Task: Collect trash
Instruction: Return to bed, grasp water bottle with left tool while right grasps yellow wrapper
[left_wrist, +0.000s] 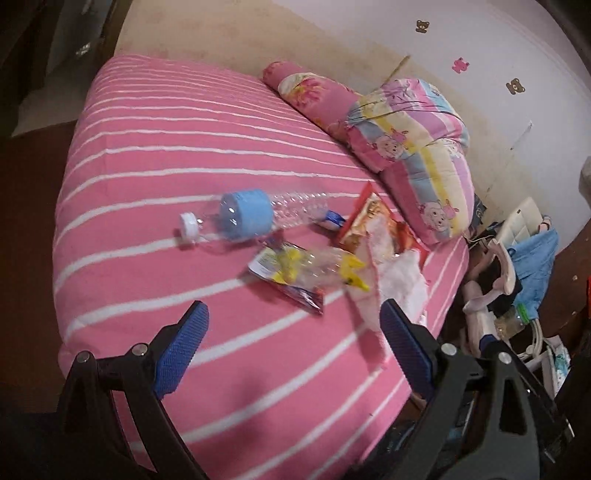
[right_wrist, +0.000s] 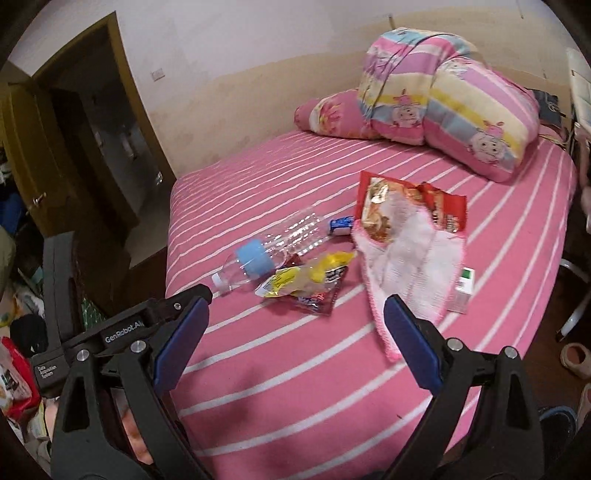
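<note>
Trash lies in a heap on the pink striped bed (left_wrist: 184, 155) (right_wrist: 295, 369). A clear plastic bottle (left_wrist: 251, 216) (right_wrist: 273, 245) with a blue label and white cap lies on its side. Beside it are a yellow and clear wrapper (left_wrist: 295, 271) (right_wrist: 306, 280), a red snack bag (left_wrist: 373, 221) (right_wrist: 410, 203), a small blue wrapper (left_wrist: 332, 218) (right_wrist: 340, 225) and a white cloth with pink edging (left_wrist: 391, 273) (right_wrist: 410, 258). A small white and green box (right_wrist: 463, 291) sits right of the cloth. My left gripper (left_wrist: 293, 321) and right gripper (right_wrist: 295, 314) hang open above the bed, short of the heap, holding nothing.
A folded cartoon quilt (left_wrist: 417, 147) (right_wrist: 443, 99) and pink pillow (left_wrist: 306, 88) (right_wrist: 328, 114) lie at the bed's far side by the wall. Clutter and a blue cloth (left_wrist: 535, 266) sit on the floor right of the bed. An open doorway (right_wrist: 92, 140) stands left.
</note>
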